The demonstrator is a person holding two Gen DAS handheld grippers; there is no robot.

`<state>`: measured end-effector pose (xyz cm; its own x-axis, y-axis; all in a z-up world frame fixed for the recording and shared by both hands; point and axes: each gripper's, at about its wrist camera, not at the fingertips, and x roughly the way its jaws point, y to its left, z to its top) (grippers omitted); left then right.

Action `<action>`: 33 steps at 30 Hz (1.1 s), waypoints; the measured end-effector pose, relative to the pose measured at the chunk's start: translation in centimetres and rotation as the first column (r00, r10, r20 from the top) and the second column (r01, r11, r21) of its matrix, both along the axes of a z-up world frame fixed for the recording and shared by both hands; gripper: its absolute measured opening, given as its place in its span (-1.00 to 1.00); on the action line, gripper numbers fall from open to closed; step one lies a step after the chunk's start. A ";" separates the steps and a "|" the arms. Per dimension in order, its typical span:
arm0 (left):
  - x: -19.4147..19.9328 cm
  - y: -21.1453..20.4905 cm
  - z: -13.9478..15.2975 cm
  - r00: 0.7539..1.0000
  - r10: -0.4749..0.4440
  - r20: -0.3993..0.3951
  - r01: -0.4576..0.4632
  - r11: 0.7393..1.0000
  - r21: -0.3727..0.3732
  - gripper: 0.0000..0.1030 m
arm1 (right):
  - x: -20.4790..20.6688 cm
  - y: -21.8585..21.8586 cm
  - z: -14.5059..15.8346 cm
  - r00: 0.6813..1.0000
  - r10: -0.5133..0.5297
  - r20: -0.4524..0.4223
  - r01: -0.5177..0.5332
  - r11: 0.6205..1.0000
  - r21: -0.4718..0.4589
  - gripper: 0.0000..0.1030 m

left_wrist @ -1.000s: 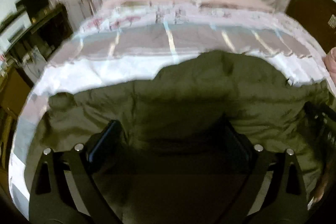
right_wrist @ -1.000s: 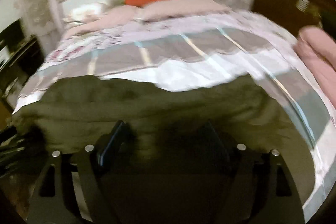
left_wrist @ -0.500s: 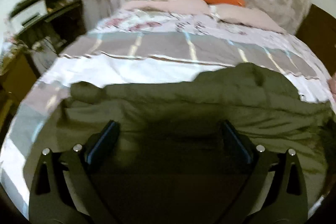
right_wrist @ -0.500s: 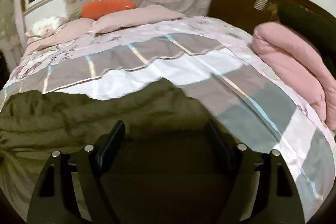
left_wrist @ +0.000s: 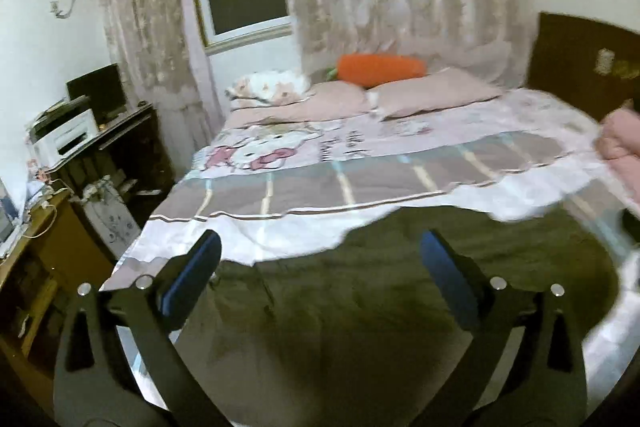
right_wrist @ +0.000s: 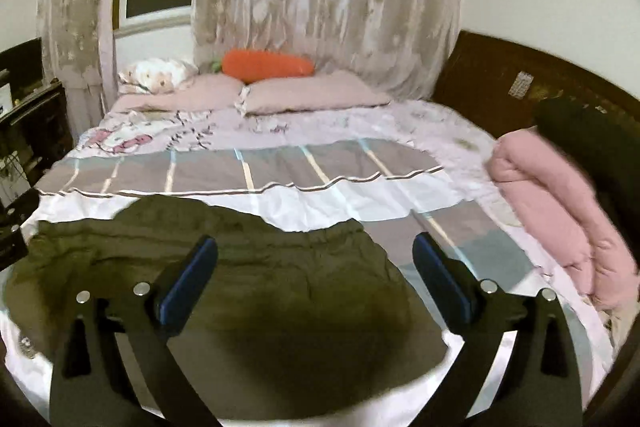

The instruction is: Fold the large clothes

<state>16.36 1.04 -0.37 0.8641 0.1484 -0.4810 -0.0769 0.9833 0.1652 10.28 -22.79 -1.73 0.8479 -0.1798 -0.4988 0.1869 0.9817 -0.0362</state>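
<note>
Both our grippers, left gripper (left_wrist: 320, 263) spread, right gripper (right_wrist: 316, 261) opening, empty, lifted off the olive padded jacket (right_wrist: 224, 267); it lies crosswise below, equally near.

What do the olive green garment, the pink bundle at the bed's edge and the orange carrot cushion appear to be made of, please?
Olive green garment: seemingly padded woven fabric, matte, with soft puffy creases; likely a quilted coat, though blur hides the stitching. Pink bundle: a thick stuffed quilt, matte, folded in rounded rolls. Orange carrot cushion: probably plush, with an even, dull surface.
</note>
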 end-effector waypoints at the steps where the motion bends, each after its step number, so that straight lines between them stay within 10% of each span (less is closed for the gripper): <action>1: -2.3 -0.3 0.9 1.000 -0.011 0.012 0.011 1.000 -0.005 0.96 | -1.8 0.2 0.5 1.000 0.004 0.016 -0.004 0.999 0.033 0.97; 10: -15.4 -1.6 5.7 0.997 -0.028 0.066 0.034 0.995 -0.092 0.96 | -10.9 1.5 0.6 1.000 0.001 -0.005 -0.001 0.998 0.065 0.97; 16: -19.3 -1.7 2.3 0.995 -0.080 -0.051 0.063 0.962 -0.265 0.96 | -12.3 2.3 -1.1 0.998 0.036 -0.051 -0.033 0.997 0.064 0.97; 21: -18.9 -4.3 0.7 0.997 -0.044 -0.060 0.039 0.996 -0.075 0.96 | -11.5 2.6 -2.5 0.993 0.053 -0.104 -0.048 0.998 0.050 0.97; 33: -19.4 -3.4 1.1 0.998 -0.051 -0.040 0.045 0.989 -0.138 0.96 | -12.5 4.2 -2.0 0.997 0.072 -0.039 -0.073 0.997 -0.018 0.97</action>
<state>-3.06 -2.39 0.74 0.8465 0.0372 -0.5312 -0.0245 0.9992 0.0309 -2.23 -18.60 -3.68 0.8392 -0.1290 -0.5283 0.1136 0.9916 -0.0615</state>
